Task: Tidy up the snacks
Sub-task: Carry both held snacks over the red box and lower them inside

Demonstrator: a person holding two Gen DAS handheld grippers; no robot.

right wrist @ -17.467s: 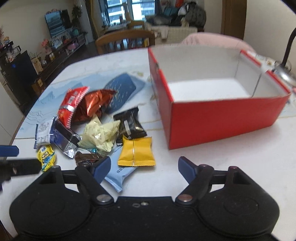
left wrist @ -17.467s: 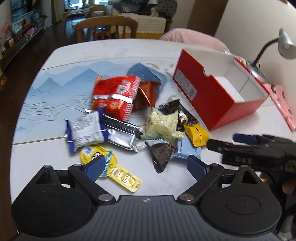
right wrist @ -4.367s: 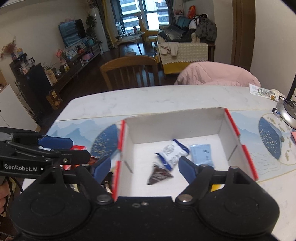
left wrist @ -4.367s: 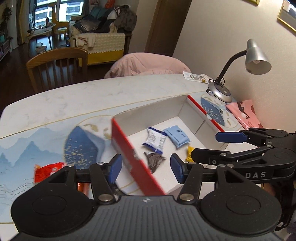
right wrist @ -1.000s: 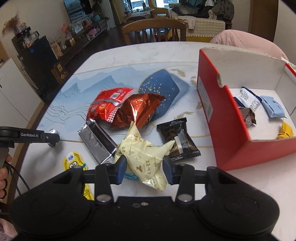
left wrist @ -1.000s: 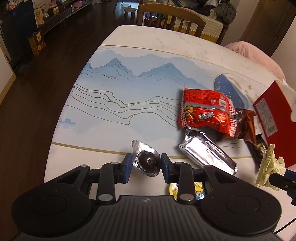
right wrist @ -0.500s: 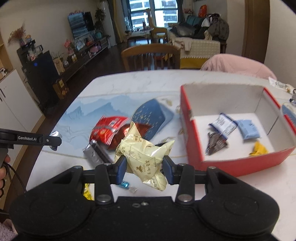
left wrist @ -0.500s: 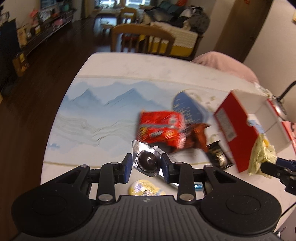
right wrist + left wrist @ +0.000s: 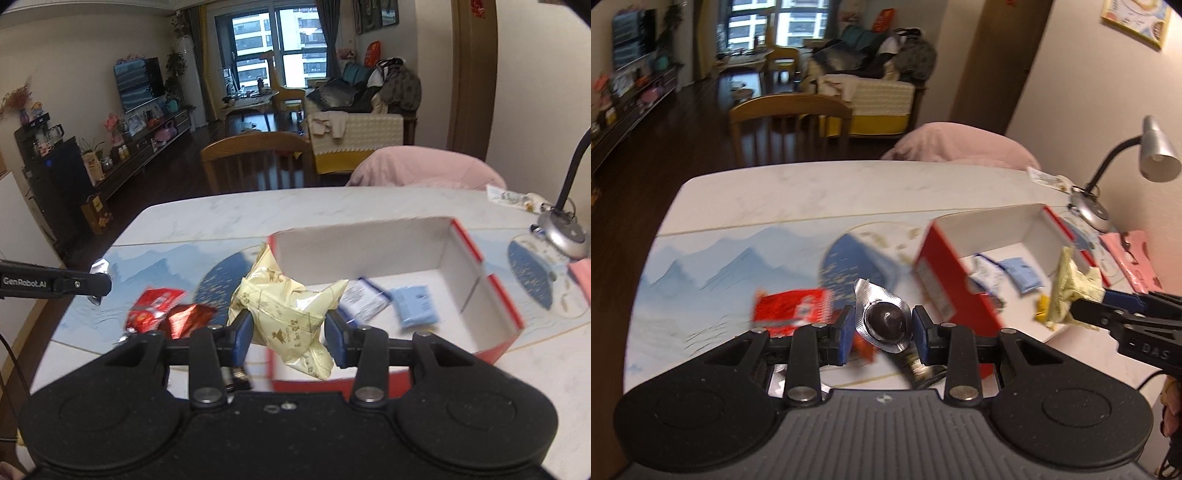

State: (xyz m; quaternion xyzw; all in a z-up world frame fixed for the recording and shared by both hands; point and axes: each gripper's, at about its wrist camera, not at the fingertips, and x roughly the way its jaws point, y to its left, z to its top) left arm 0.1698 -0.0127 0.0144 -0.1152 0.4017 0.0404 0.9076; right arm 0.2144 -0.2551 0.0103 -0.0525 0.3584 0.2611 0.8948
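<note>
My left gripper [image 9: 883,325] is shut on a small silver foil snack with a dark round centre [image 9: 882,317], held above the table left of the red box [image 9: 955,291]. My right gripper [image 9: 289,328] is shut on a pale yellow crinkled packet [image 9: 288,317], held over the red box's [image 9: 495,295] near left corner; the packet also shows in the left wrist view [image 9: 1067,291]. Inside the box lie a white-and-blue packet [image 9: 364,299], a light blue packet [image 9: 417,306] and a yellow one [image 9: 1041,308]. A red packet [image 9: 792,308] and a copper-red packet [image 9: 188,319] lie on the table.
The white table has a blue mountain-print mat [image 9: 720,266]. A desk lamp [image 9: 1156,155] stands at the far right with a pink item [image 9: 1134,258] beside it. A wooden chair [image 9: 255,162] and a pink cushioned seat [image 9: 424,166] stand behind the table.
Both grippers have risen and swung right toward the red box, each still holding its snack. The yellow packet is now over the box's near edge.
</note>
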